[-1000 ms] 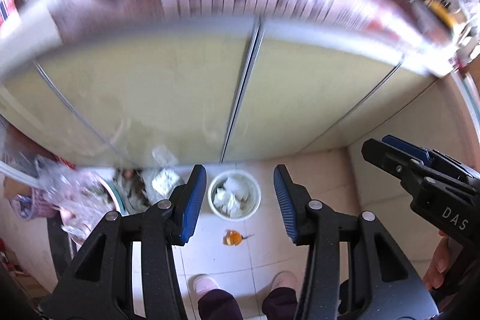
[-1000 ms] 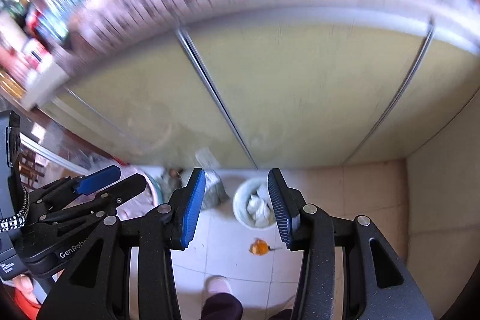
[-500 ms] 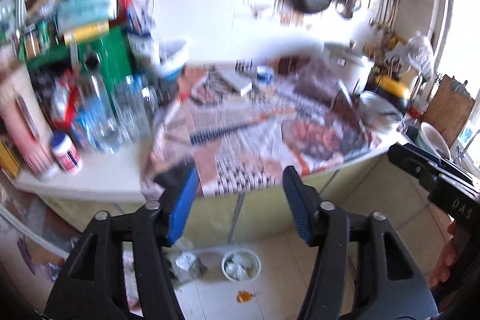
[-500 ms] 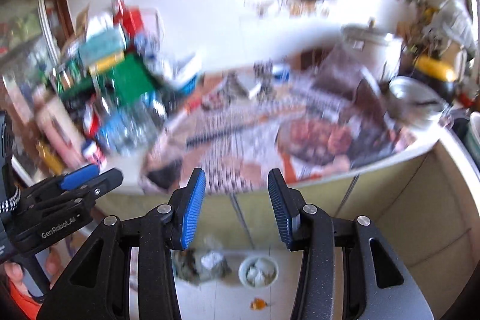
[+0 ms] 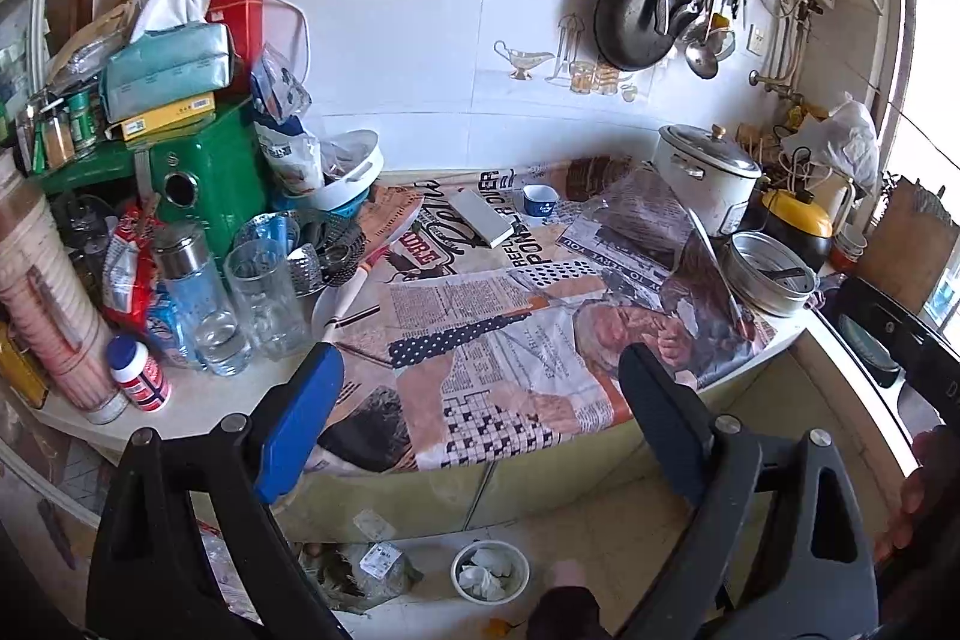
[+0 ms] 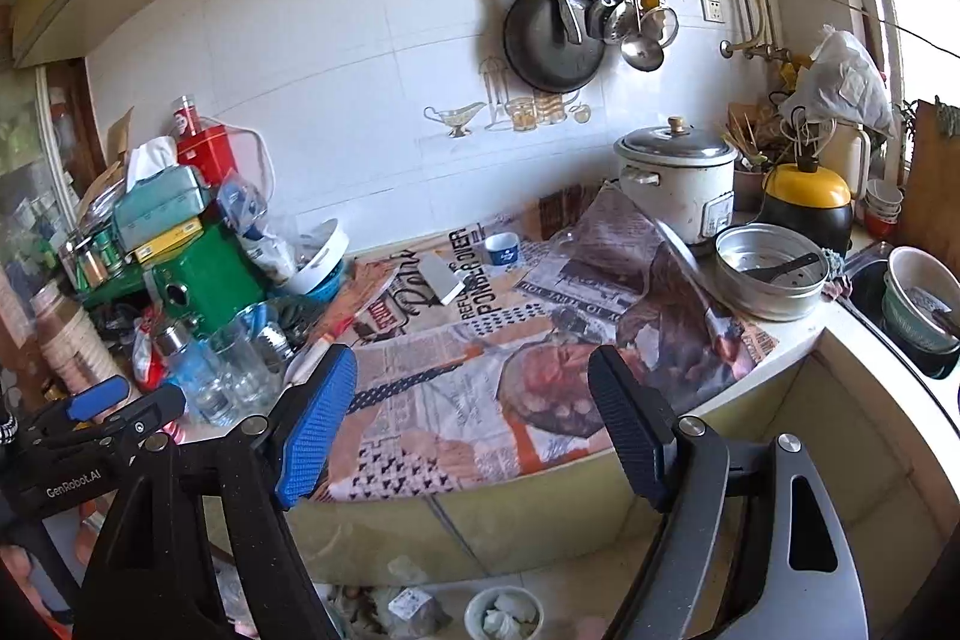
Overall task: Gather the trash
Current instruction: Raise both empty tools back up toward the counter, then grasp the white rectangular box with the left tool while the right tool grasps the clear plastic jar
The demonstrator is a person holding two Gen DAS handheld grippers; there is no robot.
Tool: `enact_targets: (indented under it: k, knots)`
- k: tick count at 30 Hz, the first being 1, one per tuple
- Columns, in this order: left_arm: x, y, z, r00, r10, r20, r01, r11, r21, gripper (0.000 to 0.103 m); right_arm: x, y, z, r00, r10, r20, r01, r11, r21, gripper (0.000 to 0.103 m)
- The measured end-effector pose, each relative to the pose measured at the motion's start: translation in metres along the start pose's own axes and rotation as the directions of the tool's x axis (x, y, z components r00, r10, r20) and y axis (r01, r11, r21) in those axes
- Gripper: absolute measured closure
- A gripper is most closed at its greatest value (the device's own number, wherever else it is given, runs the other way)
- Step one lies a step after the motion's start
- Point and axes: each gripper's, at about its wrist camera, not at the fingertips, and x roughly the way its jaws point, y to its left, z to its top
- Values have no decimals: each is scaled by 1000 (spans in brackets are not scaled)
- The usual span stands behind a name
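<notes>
Two hand-held grippers hang over a newspaper-covered kitchen counter, both empty, their jaws spread wide.

The left gripper (image 5: 480,424) and the right gripper (image 6: 471,418) each hold nothing and sit above the front edge of the counter (image 5: 198,409), which is lined with newspaper (image 5: 510,340). Trash lies below on the floor: a small white bin (image 5: 490,572) filled with crumpled paper stands at the foot of the cabinet, with a clear bag of rubbish (image 5: 366,574) just beside it on its left. At the counter's left end stand a drinking glass (image 5: 264,301), a water bottle (image 5: 201,304) and a green box (image 5: 204,178); toward the right end sit a white rice cooker (image 5: 705,178) and a metal pot (image 5: 768,271). A dark pan (image 5: 630,19) hangs on the tiled wall.
</notes>
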Motion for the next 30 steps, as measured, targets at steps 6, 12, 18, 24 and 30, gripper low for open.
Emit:
enact_targets:
  k: [6, 12, 18, 24, 30]
  knots:
    - [78, -22, 31, 999, 39, -25, -40, 999, -20, 10, 64, -38, 28, 1000, 23, -6, -23, 1000, -13, 26]
    - [177, -51, 83, 991, 52, -123, -63, 994, -88, 10, 153, -88, 78, 994, 60, -89, -61, 998, -7, 26]
    - [275, -69, 121, 976, 125, -178, -150, 979, -135, 10, 244, -130, 117, 983, 70, -169, -80, 995, -58, 26]
    - [383, -64, 129, 948, 152, -281, -204, 965, -166, 10, 337, -157, 125, 963, 67, -260, -89, 993, -73, 26]
    - [468, -42, 124, 920, 169, -355, -259, 939, -225, 16, 424, -172, 122, 927, 107, -361, -124, 992, -24, 26]
